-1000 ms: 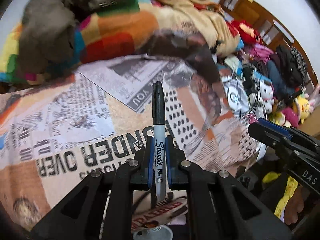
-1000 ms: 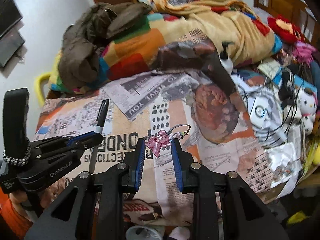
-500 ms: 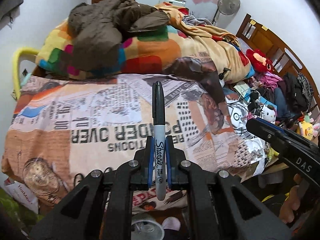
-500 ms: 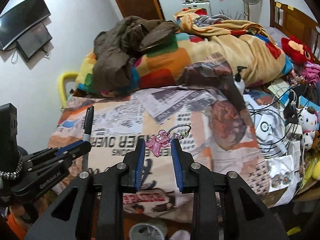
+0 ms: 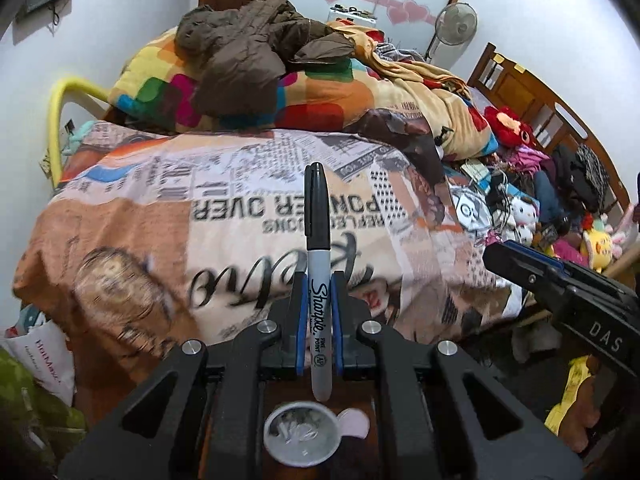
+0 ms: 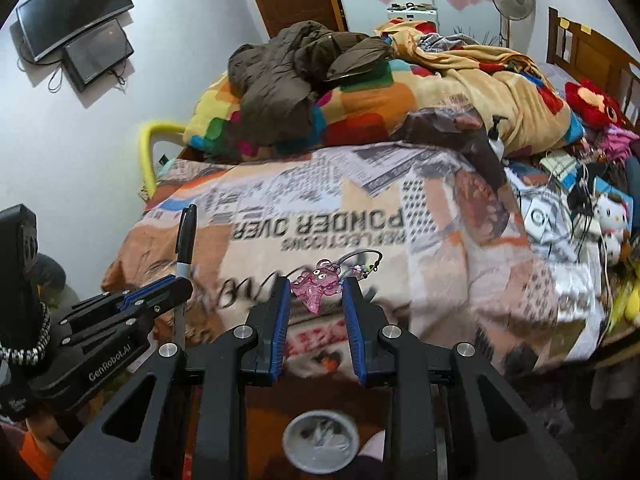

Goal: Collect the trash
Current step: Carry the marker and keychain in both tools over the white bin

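**A:** Black-capped marker is clamped upright in the left tongs, cap end up. Why is it gripped so low on the barrel?

**B:** Probably so it's carried securely; the pads are squeezed right onto the grey barrel, so those tongs are as narrow as the pen allows. The pink charm is pinched between the right tongs, its wire loop sticking out above the pads.

**A:** And the drop spot?

**B:** A white cup is seen directly below both tongs. It's judged to be where the trash gets dumped. The bed lies beyond and below the tongs, nothing touched.
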### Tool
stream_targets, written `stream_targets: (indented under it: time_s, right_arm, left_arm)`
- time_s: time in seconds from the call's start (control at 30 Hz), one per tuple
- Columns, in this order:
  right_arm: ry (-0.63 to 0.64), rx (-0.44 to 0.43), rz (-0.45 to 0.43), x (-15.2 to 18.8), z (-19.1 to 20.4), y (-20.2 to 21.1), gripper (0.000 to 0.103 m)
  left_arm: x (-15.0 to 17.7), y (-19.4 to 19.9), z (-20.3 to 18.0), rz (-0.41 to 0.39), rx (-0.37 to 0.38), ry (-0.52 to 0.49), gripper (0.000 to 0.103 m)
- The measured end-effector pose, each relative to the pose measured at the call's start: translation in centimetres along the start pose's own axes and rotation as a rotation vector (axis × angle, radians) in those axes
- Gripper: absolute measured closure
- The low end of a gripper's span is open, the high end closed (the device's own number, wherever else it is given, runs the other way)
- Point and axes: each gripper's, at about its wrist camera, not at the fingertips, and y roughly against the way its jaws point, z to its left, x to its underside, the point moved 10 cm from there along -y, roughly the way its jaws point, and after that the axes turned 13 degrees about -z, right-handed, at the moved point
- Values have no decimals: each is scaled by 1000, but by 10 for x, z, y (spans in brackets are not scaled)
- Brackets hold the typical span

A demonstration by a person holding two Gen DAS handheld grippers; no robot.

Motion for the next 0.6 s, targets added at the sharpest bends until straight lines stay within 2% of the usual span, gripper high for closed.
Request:
stream_targets:
  time_s: [0.23,0.6]
  right_arm:
    - [3,-5,39,41,41,34,79]
    - [-9,12,182,124,39,29,79]
  left_arm:
    - [51,52,21,49,15,20,93]
    - [142,45,15,178,52,67,93]
